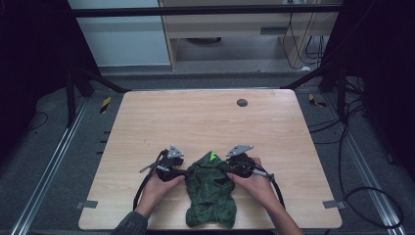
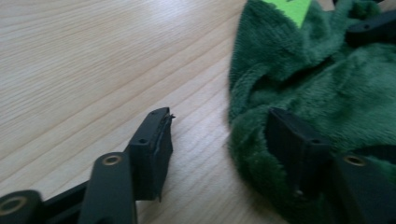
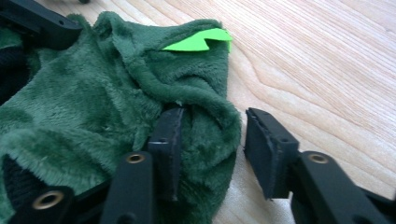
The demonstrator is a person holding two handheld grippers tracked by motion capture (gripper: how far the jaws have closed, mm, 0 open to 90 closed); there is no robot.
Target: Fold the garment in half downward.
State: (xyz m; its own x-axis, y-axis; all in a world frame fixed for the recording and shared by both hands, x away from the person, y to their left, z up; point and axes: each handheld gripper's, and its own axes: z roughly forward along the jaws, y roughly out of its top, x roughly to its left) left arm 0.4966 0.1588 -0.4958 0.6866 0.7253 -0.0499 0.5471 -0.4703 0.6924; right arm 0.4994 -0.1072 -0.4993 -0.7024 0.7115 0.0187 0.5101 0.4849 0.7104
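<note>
Both tongs, left (image 2: 219, 135) and right (image 3: 212, 149), are set part-open astride edges of the green fleece garment (image 1: 211, 191), lower centre of the worktop (image 1: 205, 117); nothing is clamped.

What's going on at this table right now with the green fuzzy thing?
A person is working a dark green fleece garment lying at the near edge of the wooden table, one handheld gripper on each side. The left gripper straddles the cloth's edge, one jaw on bare wood, not yet pinching. The right gripper has a fold between its jaws with a gap left. A bright green tag sits at the far end.
</note>
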